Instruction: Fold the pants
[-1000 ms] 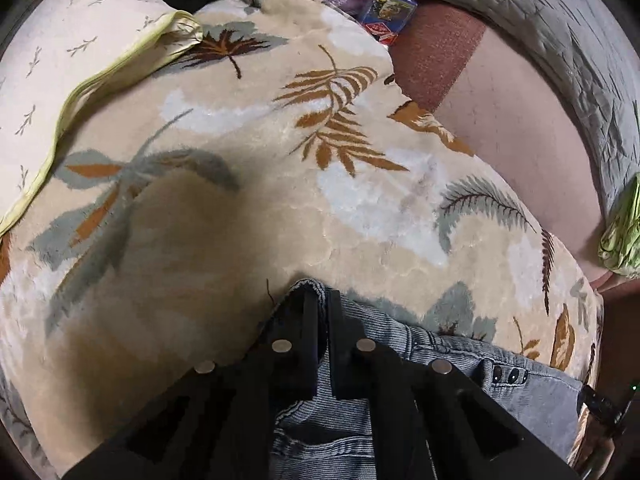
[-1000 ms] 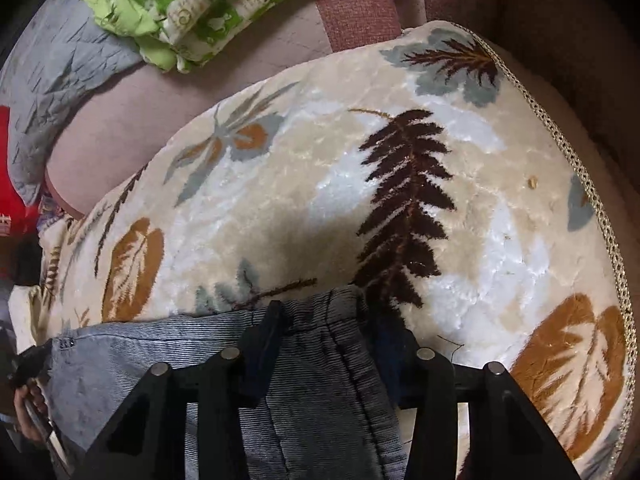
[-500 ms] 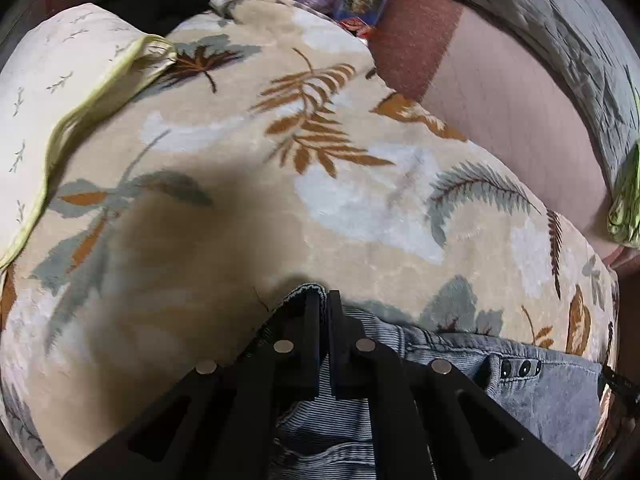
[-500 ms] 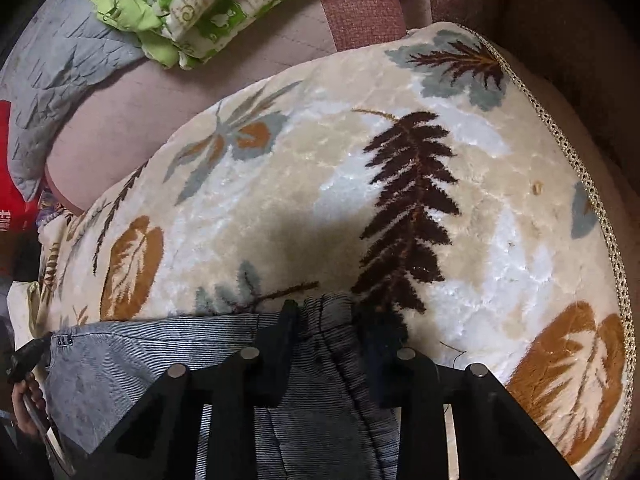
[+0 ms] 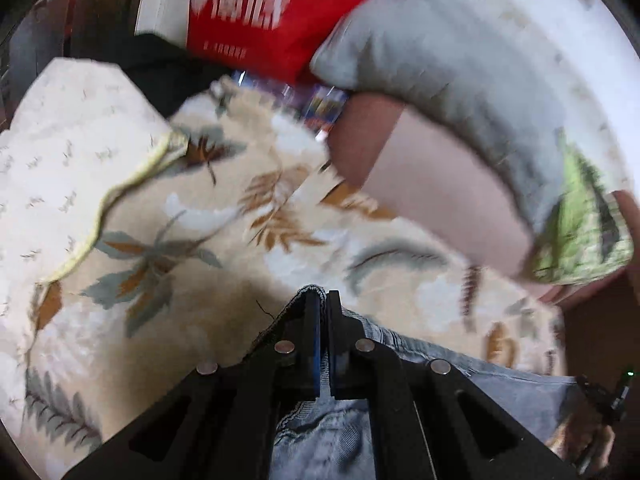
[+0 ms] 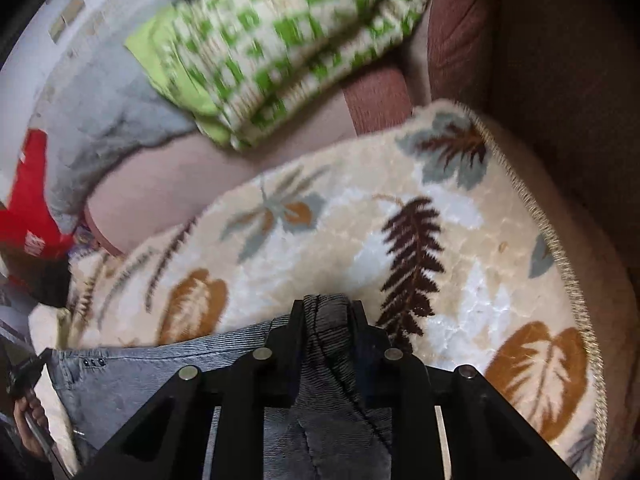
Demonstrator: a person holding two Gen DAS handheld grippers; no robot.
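The pants are grey-blue striped denim, held by their waistband over a beige leaf-patterned blanket. My left gripper is shut on the left end of the waistband, whose edge shows above the fingertips. My right gripper is shut on the right end of the pants, a bunch of cloth pinched between its fingers. The waistband stretches between both grippers. The legs are hidden below the grippers.
The blanket lies on a brown sofa. A grey quilted pillow, a green-patterned cloth, a red bag and a cream sheet lie along the back and left. The other hand shows at the lower left.
Both grippers have lifted and tilted up with the pants, so more of the sofa back, pillow and red bag shows. My right gripper has closed tighter on the waistband.
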